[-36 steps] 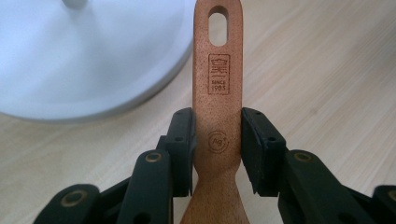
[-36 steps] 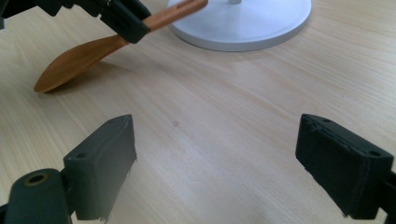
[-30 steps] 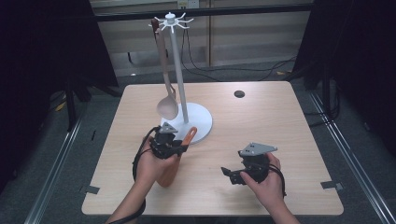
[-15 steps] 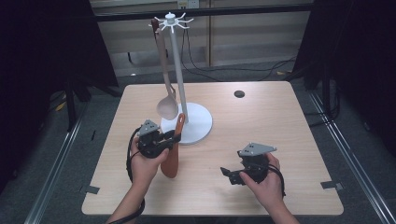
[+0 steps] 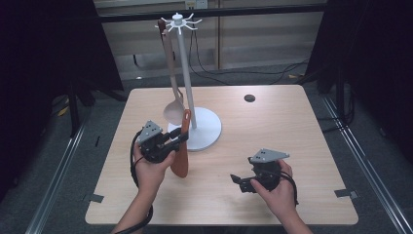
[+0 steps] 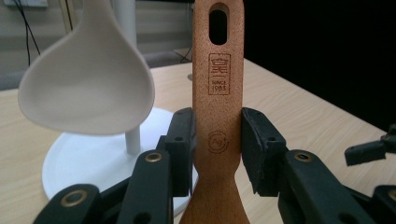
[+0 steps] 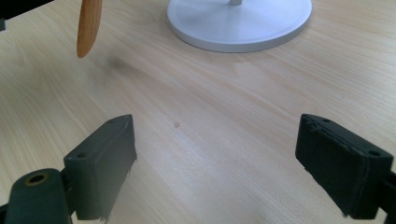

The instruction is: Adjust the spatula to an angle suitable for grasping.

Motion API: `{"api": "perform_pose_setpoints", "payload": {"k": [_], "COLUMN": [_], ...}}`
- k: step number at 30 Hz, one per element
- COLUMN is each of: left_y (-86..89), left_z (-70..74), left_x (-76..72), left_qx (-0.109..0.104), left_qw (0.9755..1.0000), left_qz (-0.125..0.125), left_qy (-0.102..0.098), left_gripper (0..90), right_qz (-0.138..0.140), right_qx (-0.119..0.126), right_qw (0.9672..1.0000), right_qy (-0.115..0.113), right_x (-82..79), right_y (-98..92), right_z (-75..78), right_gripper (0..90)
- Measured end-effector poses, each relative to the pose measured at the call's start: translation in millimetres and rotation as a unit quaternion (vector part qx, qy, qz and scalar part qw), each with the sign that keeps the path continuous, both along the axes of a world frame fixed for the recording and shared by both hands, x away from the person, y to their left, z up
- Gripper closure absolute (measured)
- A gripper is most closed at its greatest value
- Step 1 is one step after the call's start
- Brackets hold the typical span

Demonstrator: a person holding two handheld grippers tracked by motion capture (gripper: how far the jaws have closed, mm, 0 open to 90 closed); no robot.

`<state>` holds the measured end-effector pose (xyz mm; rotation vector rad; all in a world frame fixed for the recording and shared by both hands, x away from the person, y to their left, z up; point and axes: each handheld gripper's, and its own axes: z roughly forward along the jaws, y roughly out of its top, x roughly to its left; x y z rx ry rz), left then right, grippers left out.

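The brown spatula [image 6: 218,116] is gripped by the left gripper [image 6: 217,144]. The hole on top should be slipped over a hook on the white stand [image 5: 187,73]. The right gripper [image 7: 224,163] is wide open, holding nothing.

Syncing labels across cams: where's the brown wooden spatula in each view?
High view: the spatula is left of centre, upright, held in the left tongs beside the white stand base.
Left gripper view: centre, its handle with the hanging hole rises between the pads.
Right gripper view: top left, the blade tip hangs above the table.
Shared landmark: the white stand base.
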<state>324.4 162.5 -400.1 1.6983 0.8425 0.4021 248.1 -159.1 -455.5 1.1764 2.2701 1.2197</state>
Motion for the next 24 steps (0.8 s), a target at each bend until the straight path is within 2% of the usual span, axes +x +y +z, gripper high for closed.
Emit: {"api": "perform_pose_setpoints", "payload": {"k": [6, 7, 8, 18, 22, 24], "left_y": [-2.5, -2.9, -3.2, -3.1, -3.2, -3.3], "left_z": [13.9, 15.6, 16.5, 21.6, 24.3, 26.0], "left_x": [-1.8, -2.0, -1.8, -3.8, -4.0, -3.8], "left_qx": [-0.015, -0.019, -0.026, -0.046, -0.062, -0.064], "left_qw": [0.9996, 0.9995, 0.9993, 0.9973, 0.996, 0.9957], "left_qz": [-0.001, 0.005, 0.004, 0.022, 0.02, 0.021], "left_qy": [-0.022, -0.025, -0.026, -0.054, -0.061, -0.064], "left_gripper": [65.9, 65.9, 65.9, 65.9, 65.9, 65.9], "right_qz": [-0.003, -0.002, -0.001, -0.001, -0.002, -0.001], "right_qx": [0.001, 0.002, 0.0, 0.001, -0.001, 0.0], "right_qw": [1.0, 1.0, 1.0, 1.0, 1.0, 1.0], "right_qy": [0.003, 0.002, 0.001, -0.002, -0.001, -0.001], "right_x": [0.0, 0.0, 0.0, 0.1, 0.1, 0.0], "right_y": [-0.3, -0.3, -0.4, -0.6, -0.2, 0.0], "right_z": [-1.6, -1.6, -1.3, -0.2, -0.7, -0.3], "right_gripper": [11.6, 11.6, 11.7, 11.7, 11.7, 11.7]}}
